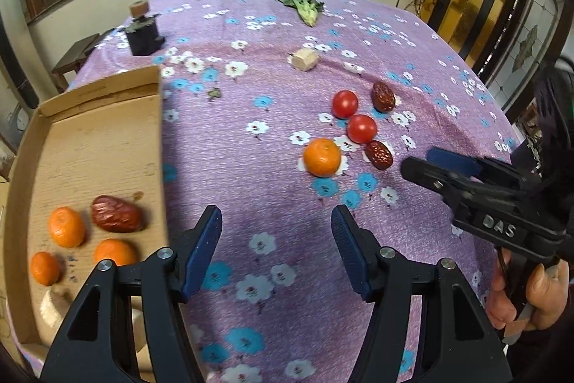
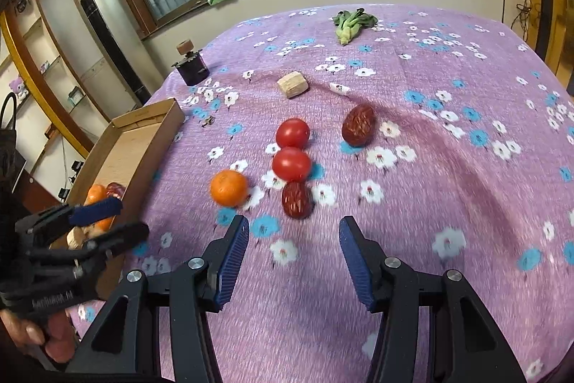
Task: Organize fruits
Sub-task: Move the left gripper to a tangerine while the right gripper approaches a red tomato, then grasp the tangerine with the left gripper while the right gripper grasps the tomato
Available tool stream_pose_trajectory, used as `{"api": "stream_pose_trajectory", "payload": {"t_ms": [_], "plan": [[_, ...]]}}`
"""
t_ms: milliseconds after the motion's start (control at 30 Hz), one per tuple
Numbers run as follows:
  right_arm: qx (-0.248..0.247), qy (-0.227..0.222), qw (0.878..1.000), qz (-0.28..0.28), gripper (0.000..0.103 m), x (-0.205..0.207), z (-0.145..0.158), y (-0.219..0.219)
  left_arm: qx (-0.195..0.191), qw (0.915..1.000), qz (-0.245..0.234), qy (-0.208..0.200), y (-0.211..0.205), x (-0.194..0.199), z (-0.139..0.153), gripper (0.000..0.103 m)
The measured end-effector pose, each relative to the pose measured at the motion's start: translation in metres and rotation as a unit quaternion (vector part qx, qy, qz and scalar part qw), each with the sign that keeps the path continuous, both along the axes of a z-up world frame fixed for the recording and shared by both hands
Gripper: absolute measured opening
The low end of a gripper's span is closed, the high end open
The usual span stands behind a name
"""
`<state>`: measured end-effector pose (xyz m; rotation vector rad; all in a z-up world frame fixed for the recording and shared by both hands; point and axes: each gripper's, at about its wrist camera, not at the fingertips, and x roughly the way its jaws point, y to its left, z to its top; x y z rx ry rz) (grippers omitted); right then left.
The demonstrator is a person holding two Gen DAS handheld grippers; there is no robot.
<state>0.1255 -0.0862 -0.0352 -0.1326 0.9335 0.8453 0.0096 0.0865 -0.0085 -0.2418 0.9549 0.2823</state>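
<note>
A cardboard tray (image 1: 100, 149) at the left holds three small oranges (image 1: 66, 227) and a red date (image 1: 114, 214). Loose on the purple flowered cloth lie one orange (image 1: 321, 157), two tomatoes (image 1: 362, 129) and two dates (image 1: 379, 154). My left gripper (image 1: 276, 218) stands open over bare cloth beside the tray's right wall, with nothing between its fingers. My right gripper (image 2: 294, 225) is open too. The nearer date (image 2: 296, 200) lies just beyond its fingertips, the orange (image 2: 229, 187) to the left, and the tomatoes (image 2: 291, 164) behind.
A beige block (image 1: 305, 59) lies mid-table, leafy greens (image 1: 303, 6) at the far edge and a dark jar-like object (image 1: 143, 31) at the far left. Another pale lump (image 1: 53, 307) sits in the tray's near corner. A hand (image 1: 520, 297) grips the right tool.
</note>
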Motion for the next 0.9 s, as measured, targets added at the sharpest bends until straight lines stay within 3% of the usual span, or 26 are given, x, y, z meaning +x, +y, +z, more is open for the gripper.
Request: {"api": "stream_pose_trajectory", "payload": {"t_ms": [200,333,400,600,667,733,800,900], "plan": [[-0.015,0.002,1.000,0.011,0.051,0.024,-0.007,0.034,-0.016,0.9998,-0.013,0.006,0.001,0.024,-0.011,0.062],[-0.031,0.011,0.999,0.017,0.042,0.037,-0.019,0.057,-0.026,0.9992,-0.029,0.009,0.001,0.041,-0.020,0.062],[-0.035,0.016,0.999,0.015,0.034,0.041,-0.024,0.061,-0.031,0.9989,-0.032,0.016,0.002,0.050,-0.026,0.062],[-0.005,0.017,1.000,0.007,0.034,0.039,-0.014,0.042,-0.031,0.9985,-0.044,0.012,-0.002,0.070,-0.039,0.062],[0.009,0.016,1.000,-0.001,0.034,0.036,-0.007,0.031,-0.025,0.9987,-0.045,0.008,-0.003,0.075,-0.040,0.056],[0.018,0.014,1.000,-0.007,0.034,0.033,-0.002,0.023,-0.023,0.9987,-0.044,0.006,-0.003,0.078,-0.039,0.033],[0.025,0.013,1.000,-0.011,0.034,0.030,0.003,0.016,-0.039,0.9981,-0.046,0.003,-0.002,0.077,-0.038,0.030],[0.031,0.011,0.999,-0.015,0.034,0.024,0.009,0.009,-0.026,0.9988,-0.041,-0.001,-0.004,0.070,-0.033,0.030]]}}
